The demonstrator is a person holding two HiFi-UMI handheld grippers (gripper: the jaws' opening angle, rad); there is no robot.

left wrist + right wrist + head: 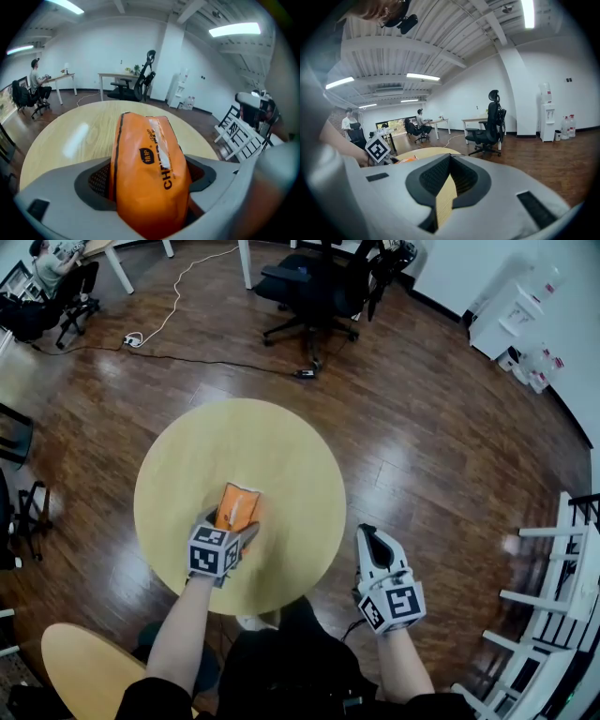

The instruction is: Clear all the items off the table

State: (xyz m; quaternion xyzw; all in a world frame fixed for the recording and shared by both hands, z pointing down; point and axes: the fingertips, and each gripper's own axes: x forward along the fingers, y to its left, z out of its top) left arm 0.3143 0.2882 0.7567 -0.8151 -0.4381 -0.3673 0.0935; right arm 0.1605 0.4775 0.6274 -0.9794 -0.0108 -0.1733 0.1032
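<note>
Head view: the orange snack bag (236,504) lies about at the middle of the round wooden desk (281,437), its long axis running from 12 to 6 o'clock. The left gripper (240,531) sits at the bag's 6 o'clock end, its marker cube just behind, and the bare left forearm (183,634) reaches in over the desk's 7 o'clock rim. The right gripper (368,532) hangs off the desk at about 4 o'clock, over the wooden floor (441,427), pointing toward 12 o'clock, with its forearm rising from the bottom edge. A black office chair (314,287) stands beyond the desk at 12 o'clock, and a white rack (562,596) stands at 4 o'clock.

Left gripper view: the bag fills the gap between the jaws, standing on its long edge with a dark seam on its left side and black print on its face. Both pads press against its sides, so this gripper is clamped on the bag. The far end of the bag points to 12 o'clock, with bare desk top beyond it.

Right gripper view: the jaws meet at their tips with nothing between them; only a thin sliver of the desk shows through the wedge behind. At 9 o'clock the left gripper's marker cube and a strip of the orange bag sit over the desk.
</note>
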